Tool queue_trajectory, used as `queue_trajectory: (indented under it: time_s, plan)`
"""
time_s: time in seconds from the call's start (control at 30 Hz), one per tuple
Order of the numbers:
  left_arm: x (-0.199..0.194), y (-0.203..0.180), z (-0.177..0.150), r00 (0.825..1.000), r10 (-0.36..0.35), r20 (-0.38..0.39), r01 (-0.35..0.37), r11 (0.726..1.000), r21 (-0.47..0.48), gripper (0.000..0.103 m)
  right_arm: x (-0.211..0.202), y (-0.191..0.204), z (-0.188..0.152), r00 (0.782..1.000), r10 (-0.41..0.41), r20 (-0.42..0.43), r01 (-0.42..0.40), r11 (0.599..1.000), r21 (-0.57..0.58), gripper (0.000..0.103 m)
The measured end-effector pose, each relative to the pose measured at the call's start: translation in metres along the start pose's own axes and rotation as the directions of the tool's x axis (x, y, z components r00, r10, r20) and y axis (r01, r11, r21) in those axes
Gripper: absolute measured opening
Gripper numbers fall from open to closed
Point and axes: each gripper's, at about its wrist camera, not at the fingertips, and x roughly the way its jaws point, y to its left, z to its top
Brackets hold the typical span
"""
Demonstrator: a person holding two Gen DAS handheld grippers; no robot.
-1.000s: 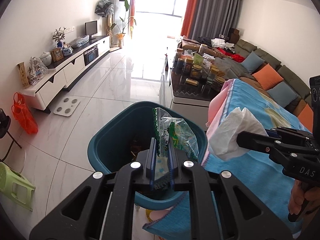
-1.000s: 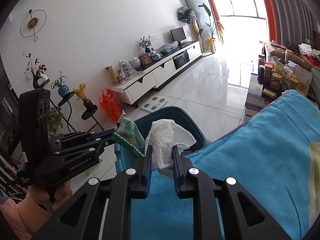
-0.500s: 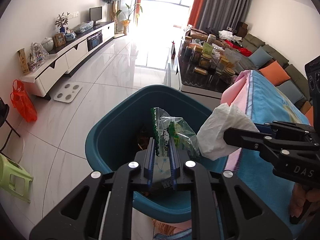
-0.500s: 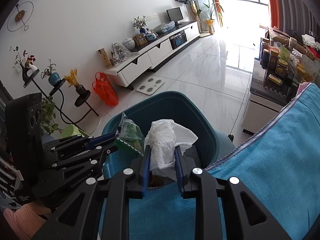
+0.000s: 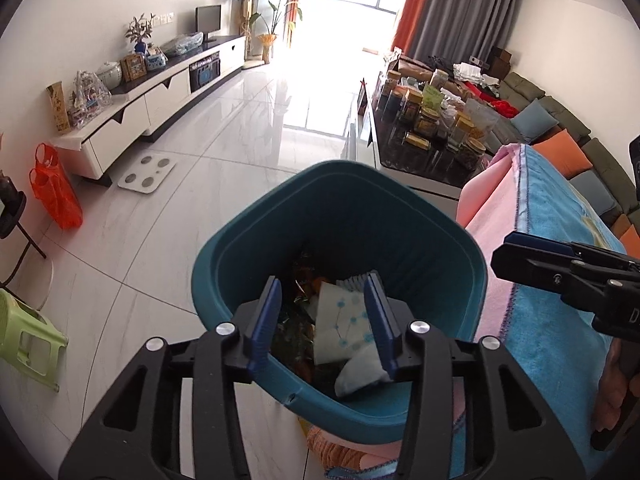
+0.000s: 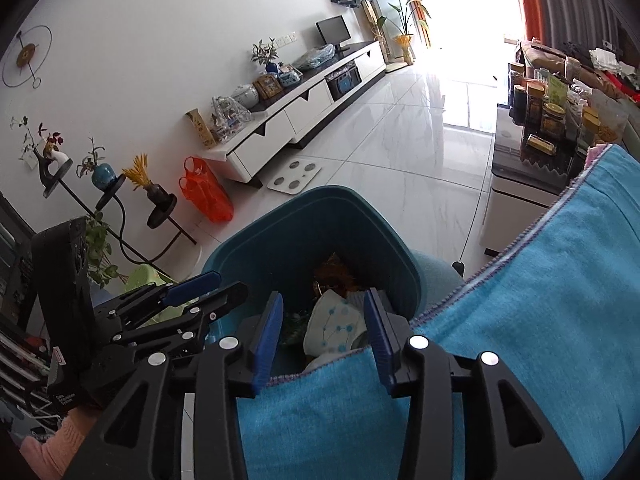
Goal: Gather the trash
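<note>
A teal trash bin [image 5: 400, 220] stands on the floor beside the table edge; it also shows in the right wrist view [image 6: 280, 240]. Inside lie a white tissue pack with blue dots [image 5: 344, 328], crumpled white tissue [image 5: 360, 372] and dark wrappers [image 5: 300, 280]. My left gripper [image 5: 326, 320] is open and empty right above the bin's near side. My right gripper [image 6: 324, 332] is open and empty above the bin's edge by the blue towel [image 6: 520, 320]. Each gripper shows in the other's view: the right [image 5: 560, 268], the left [image 6: 180, 308].
A towel-covered table [image 5: 560, 320] is on the right. A coffee table with several jars [image 5: 432, 128] and a sofa [image 5: 560, 136] stand behind. A white TV cabinet [image 5: 160, 96], a scale [image 5: 146, 170], an orange bag [image 5: 56, 192] and a green stool [image 5: 24, 336] line the left.
Both grippers opened over the bin. The green snack bag left the left gripper and the white tissue left the right gripper; both dropped into the bin.
</note>
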Motion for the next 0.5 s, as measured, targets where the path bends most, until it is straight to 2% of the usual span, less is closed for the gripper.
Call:
queue_trajectory:
  time_s: [0.13,0.17,0.27,0.3,0.37,0.4,0.5]
  plan:
    - [-0.029,-0.009,0.0,0.997,-0.023,0.078,0.02,0.999,0.037,0.062,-0.031,-0.005,-0.014,0.997,0.007,0.075,-0.007,1.0,0.003,0.047]
    - [-0.037,-0.013,-0.002,0.995,-0.032,0.099,0.027,0.998,0.05,0.07,-0.041,-0.006,-0.019,0.995,0.004,0.096,-0.004,1.0,-0.001,0.051]
    - [-0.062,-0.028,-0.007,0.984,-0.065,0.163,0.049,0.994,0.098,0.084,-0.074,-0.006,-0.038,0.983,-0.027,0.179,0.029,1.0,-0.012,0.06]
    - [-0.069,-0.034,-0.01,0.981,-0.076,0.179,0.057,0.992,0.111,0.092,-0.086,-0.007,-0.047,0.978,-0.043,0.206,0.047,0.999,-0.015,0.061]
    - [-0.084,-0.047,-0.018,0.97,-0.112,0.216,0.083,0.987,0.137,0.097,-0.105,-0.009,-0.062,0.964,-0.083,0.253,0.088,0.996,-0.009,0.069]
    - [-0.09,-0.054,-0.022,0.966,-0.127,0.226,0.094,0.984,0.15,0.097,-0.115,-0.009,-0.071,0.954,-0.106,0.28,0.113,0.994,-0.01,0.07]
    - [-0.103,-0.076,-0.036,0.957,-0.158,0.244,0.117,0.977,0.176,0.097,-0.144,-0.013,-0.098,0.913,-0.191,0.361,0.199,0.98,0.017,0.084]
